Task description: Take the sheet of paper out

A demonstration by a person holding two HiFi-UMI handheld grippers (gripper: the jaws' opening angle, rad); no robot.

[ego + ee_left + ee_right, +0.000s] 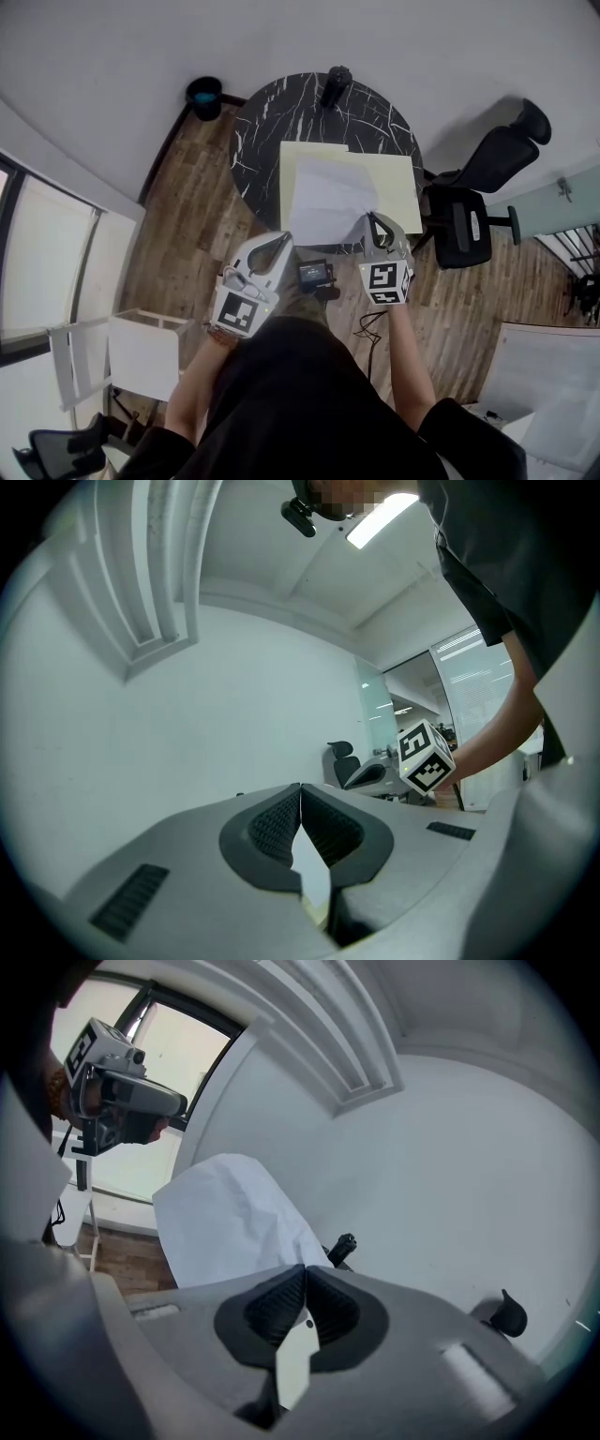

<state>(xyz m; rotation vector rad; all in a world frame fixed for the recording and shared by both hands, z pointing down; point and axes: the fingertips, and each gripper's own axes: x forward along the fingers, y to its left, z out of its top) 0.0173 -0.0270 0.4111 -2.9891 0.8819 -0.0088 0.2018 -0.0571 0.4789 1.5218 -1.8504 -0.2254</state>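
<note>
On the round black marble table (272, 122), a pale yellow folder (398, 187) lay from the middle towards the near edge. The white sheet of paper (328, 202) sat over its left part, crumpled and raised at its near right corner. The right gripper (378, 225) had its jaws closed on that corner at the table's near edge; in the right gripper view the sheet rose from between the pads. The left gripper (279, 242) hung just beside the sheet's near left corner, jaws pressed together, with no paper showing past their tips in its own view. The step in hand looked like the pull-out itself, the sheet gripped but not yet clear of the folder. The next move would likely call for a steady draw towards the near edge, slow enough not to tear the thin corner or drag the folder along. No brand or writing could be read; only the square markers on the right gripper's cube (386, 279) stood out.
</note>
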